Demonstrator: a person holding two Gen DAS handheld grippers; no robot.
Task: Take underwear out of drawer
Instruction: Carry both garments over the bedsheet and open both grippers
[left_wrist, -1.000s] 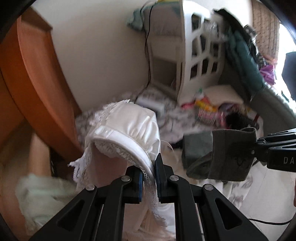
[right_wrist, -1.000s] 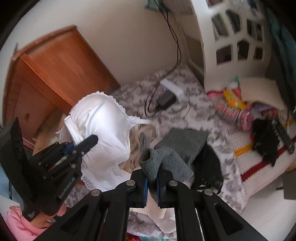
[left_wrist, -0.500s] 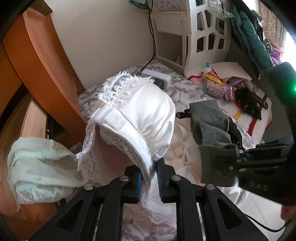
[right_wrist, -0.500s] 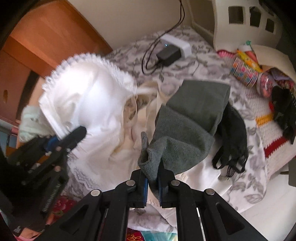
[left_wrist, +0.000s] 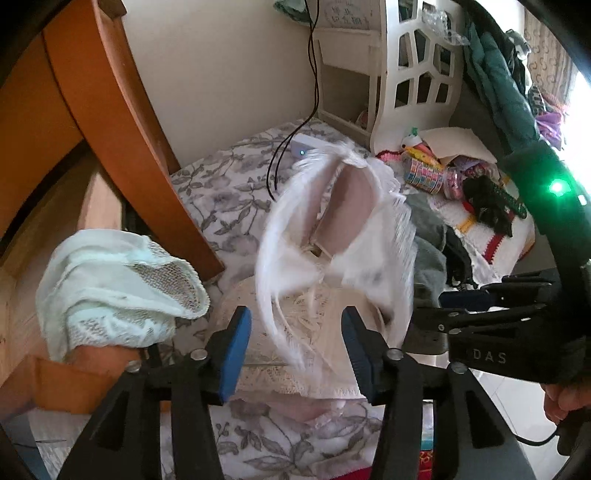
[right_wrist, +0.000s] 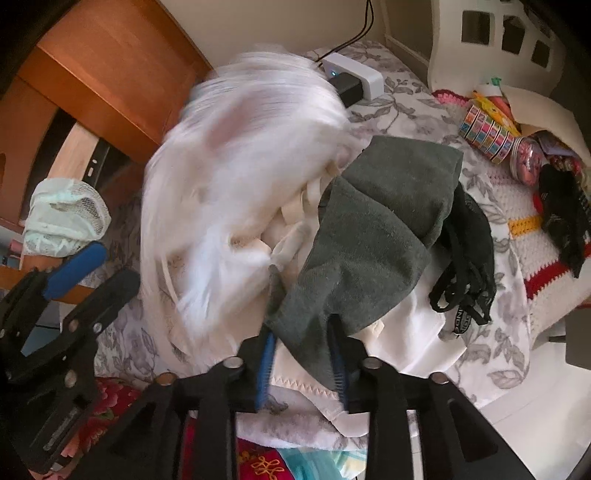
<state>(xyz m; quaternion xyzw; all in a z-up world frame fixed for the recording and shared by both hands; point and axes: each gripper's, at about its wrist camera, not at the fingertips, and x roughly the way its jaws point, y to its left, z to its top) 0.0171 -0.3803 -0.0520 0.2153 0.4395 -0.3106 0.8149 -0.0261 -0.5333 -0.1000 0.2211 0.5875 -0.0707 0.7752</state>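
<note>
Limp, light white lace bra (left_wrist: 332, 236) is dropping from opening left tongs (left_wrist: 295, 347); grey cotton briefs (right_wrist: 373, 236) are slipping between opening right tongs (right_wrist: 303, 354); waistbands are offering firmest hold.

A floral grey-and-white bedsheet (left_wrist: 225, 184) is spread over the bed. A white power adapter (right_wrist: 354, 72) with a small lit blue dot is seen lying on it near the wall, and black cables (left_wrist: 314, 74) are run up the wall from it. A white cut-out shelf unit (left_wrist: 410, 70) is set against the wall. At its foot, a crocheted blanket (right_wrist: 532, 221) with red and yellow stripes is laid, and rolls of coloured tape (right_wrist: 487, 136) and a sheet of cream paper (left_wrist: 454, 138) are piled there. A dark green jacket (left_wrist: 498, 85) is hung at the right edge.
</note>
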